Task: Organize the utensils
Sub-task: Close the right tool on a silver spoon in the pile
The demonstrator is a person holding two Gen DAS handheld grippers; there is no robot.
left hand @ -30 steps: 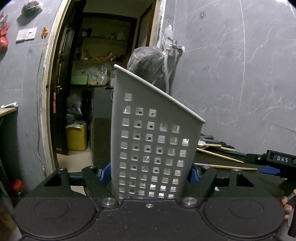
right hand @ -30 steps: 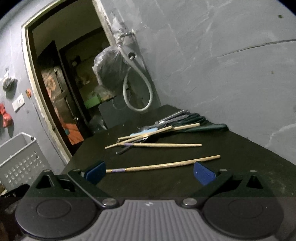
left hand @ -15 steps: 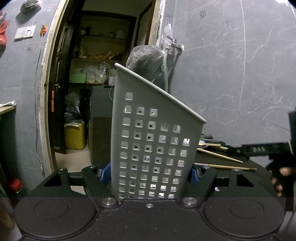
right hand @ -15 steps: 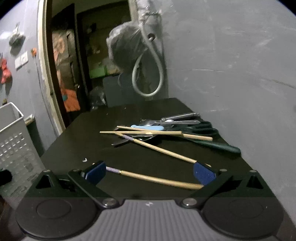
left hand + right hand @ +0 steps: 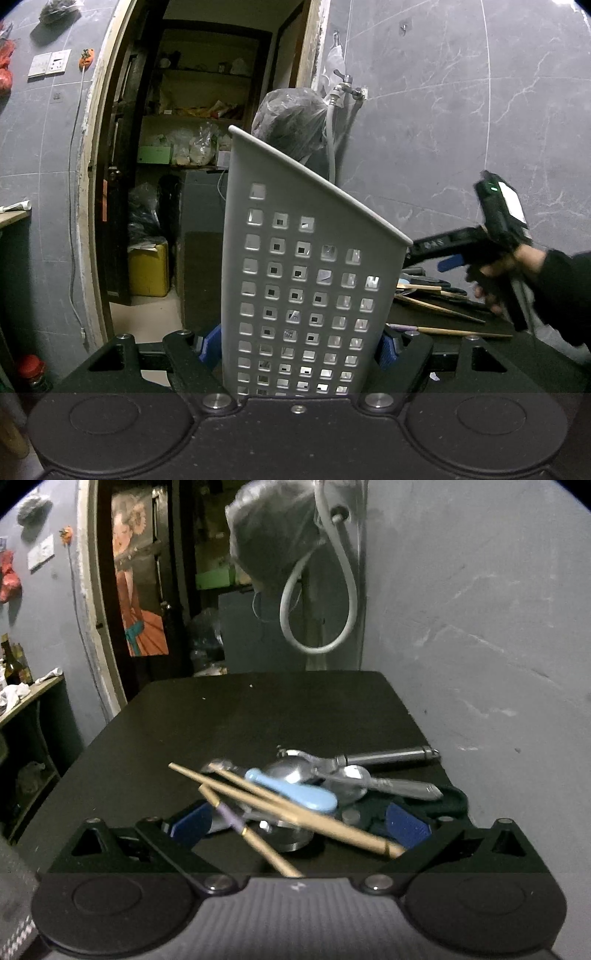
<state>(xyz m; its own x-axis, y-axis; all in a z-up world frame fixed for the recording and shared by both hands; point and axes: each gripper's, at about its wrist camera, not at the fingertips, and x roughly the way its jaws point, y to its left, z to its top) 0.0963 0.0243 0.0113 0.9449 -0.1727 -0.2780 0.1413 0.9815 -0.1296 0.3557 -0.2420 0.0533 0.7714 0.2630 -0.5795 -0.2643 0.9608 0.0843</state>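
Left wrist view: left gripper (image 5: 298, 345) clamped on one grey perforated basket (image 5: 306, 280), blue pads pressing both side walls, basket upright and filling the centre. Right gripper (image 5: 448, 263) seen at right edge in a hand (image 5: 502, 275), above the utensils; black table (image 5: 480, 350) beyond.

Right wrist view: right gripper (image 5: 297, 821) spread wide, gripping nothing, over the utensil pile. Three wooden chopsticks (image 5: 280, 805) between the pads; one light-blue handle (image 5: 295, 788); metal spoons (image 5: 354, 775), number unclear; green-handled scissors (image 5: 448, 799) partly hidden.

White lettering stood on the black arm of the right gripper (image 5: 448, 264), too blurred to read. No other text, label or number was legible.
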